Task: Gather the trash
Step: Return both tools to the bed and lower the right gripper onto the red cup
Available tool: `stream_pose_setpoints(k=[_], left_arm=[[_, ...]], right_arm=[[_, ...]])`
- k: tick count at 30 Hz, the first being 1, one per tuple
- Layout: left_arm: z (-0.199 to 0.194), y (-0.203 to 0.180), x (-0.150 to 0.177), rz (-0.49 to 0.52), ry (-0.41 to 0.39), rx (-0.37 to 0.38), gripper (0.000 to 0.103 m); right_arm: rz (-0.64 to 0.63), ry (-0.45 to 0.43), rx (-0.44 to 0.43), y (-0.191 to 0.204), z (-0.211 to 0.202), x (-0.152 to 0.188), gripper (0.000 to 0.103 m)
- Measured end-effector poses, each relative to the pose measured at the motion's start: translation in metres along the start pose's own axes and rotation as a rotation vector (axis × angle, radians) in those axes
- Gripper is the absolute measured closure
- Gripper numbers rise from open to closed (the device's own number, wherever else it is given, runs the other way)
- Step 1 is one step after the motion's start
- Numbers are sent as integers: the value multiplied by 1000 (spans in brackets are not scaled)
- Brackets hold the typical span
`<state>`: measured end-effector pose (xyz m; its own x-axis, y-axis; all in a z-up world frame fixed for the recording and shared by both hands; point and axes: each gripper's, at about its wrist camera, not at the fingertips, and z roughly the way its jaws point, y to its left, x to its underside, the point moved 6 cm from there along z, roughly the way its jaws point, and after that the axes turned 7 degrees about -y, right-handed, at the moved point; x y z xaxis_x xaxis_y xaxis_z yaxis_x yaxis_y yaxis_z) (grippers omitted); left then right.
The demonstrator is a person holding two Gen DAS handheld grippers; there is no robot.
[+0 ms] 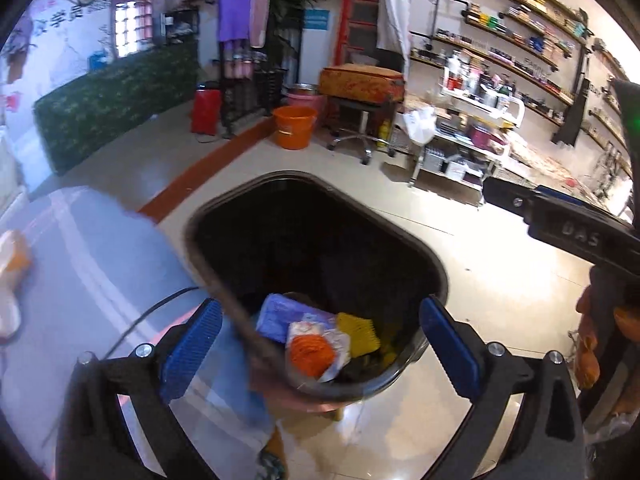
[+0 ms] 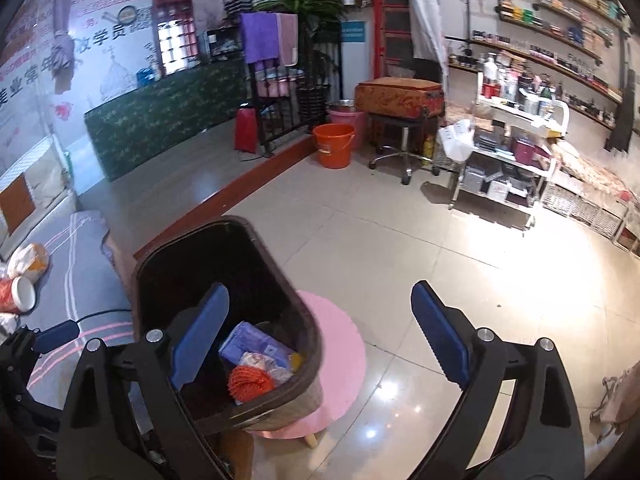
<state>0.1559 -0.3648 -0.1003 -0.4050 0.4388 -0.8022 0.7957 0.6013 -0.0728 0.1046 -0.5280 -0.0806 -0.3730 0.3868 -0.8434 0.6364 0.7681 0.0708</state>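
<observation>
Trash bin (image 1: 400, 240) sits rim-clear on pink stool (image 2: 344, 344); both grippers' fingers released.

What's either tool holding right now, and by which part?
Nothing. The left tool and right tool both stand open with empty jaws above the trash bin; the orange-and-white wrapper lies loose inside.

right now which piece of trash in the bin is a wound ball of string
The orange ball of string in clear wrap, nearest the dark brown plastic bin's close rim. The flat purple packet and yellow ribbed piece beside it are not wound.
</observation>
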Motion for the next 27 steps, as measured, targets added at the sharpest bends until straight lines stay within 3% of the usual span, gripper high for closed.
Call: stream_pose_setpoints(k=[6,11,19,27], left_arm=[[-41,38,17,-14,-30,-113,5],[-72,73,31,-117,-47,-170,5],[-125,132,60,-245,-79,-325,5],[-172,187,93,-345,-77,-431,5]], right_arm=[[-45,56,-137,51,6,15,12],[-108,98,-236,96,4,30,11],[-235,141,-450,199,-25,52,11],[-340,233,-654,298,-52,79,11]])
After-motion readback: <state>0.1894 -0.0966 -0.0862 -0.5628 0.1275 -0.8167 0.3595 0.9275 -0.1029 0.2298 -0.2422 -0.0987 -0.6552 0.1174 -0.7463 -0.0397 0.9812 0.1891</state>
